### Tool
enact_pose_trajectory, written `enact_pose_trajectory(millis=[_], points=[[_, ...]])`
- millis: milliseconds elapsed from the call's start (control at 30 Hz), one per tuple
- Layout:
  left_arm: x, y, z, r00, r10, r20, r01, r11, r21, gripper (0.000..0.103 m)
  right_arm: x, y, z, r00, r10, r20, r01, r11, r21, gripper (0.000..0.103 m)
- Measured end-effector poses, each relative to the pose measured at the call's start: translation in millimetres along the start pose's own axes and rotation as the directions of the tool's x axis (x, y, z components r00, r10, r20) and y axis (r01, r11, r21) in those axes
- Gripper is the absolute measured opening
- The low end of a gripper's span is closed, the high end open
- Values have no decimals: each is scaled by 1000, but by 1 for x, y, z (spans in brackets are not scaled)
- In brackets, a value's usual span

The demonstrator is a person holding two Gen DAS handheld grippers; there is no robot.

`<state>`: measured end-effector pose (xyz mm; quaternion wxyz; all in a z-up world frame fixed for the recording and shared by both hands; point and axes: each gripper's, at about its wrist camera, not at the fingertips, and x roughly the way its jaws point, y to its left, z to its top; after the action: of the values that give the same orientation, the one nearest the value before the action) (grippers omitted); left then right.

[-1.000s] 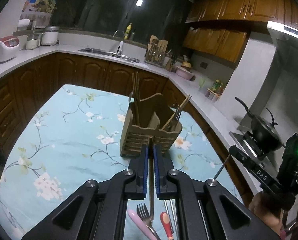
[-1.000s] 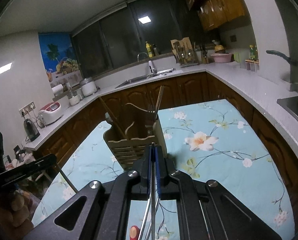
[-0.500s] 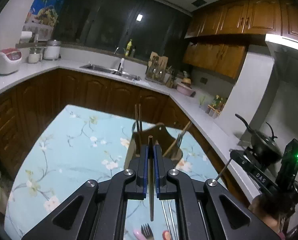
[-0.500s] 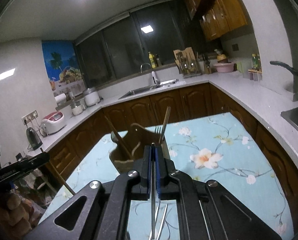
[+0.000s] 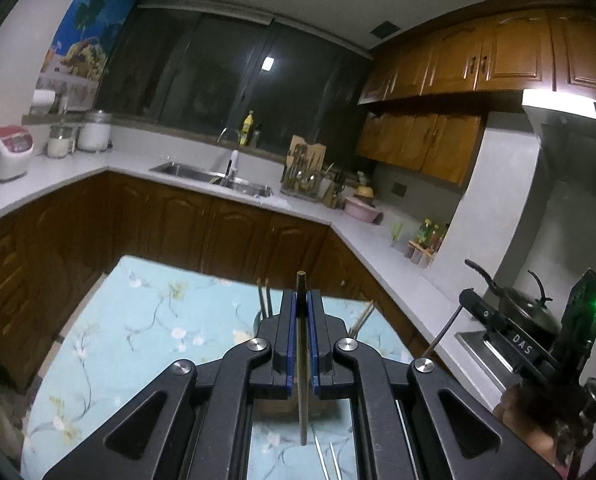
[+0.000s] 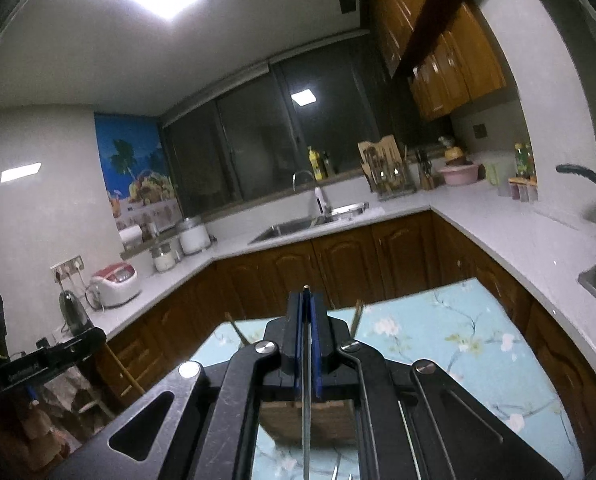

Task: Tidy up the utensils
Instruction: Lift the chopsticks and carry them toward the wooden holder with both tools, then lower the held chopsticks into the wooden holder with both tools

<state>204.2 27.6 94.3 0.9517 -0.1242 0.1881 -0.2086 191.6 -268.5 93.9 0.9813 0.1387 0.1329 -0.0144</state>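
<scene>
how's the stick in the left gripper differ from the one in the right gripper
The stick in the left gripper is a thicker, brownish chopstick with a dark blunt tip. The stick in the right gripper is a thinner, grey, metal-looking rod. Both stand upright, clamped between shut blue pads, above the floral tablecloth with their lower ends hanging free.

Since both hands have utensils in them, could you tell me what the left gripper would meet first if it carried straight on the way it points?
Probably nothing nearby: the left gripper points over the table towards the cabinet doors below the sink, though depth is unclear.
</scene>
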Motion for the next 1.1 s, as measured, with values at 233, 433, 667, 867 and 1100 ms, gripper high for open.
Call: enact_pose_trajectory(millis=[233, 433, 667, 867, 1100], points=[[31, 10, 14, 999, -9, 47, 8, 1000, 19, 4, 17, -1, 18, 997, -9, 80, 8, 1000, 15, 4], [60, 17, 11, 997, 7, 78, -8, 1000, 18, 4, 36, -4, 24, 993, -31, 114, 30, 1000, 9, 4], [103, 31, -2, 994, 53, 93, -54, 999, 0, 4, 63, -13, 12, 994, -40, 106, 40, 999, 2, 4], [142, 27, -30, 992, 105, 74, -105, 994, -4, 4, 79, -21, -9, 996, -34, 78, 32, 999, 16, 4], [175, 10, -55, 992, 120, 21, -121, 992, 28, 4, 93, -32, -33, 999, -38, 24, 37, 998, 49, 4]])
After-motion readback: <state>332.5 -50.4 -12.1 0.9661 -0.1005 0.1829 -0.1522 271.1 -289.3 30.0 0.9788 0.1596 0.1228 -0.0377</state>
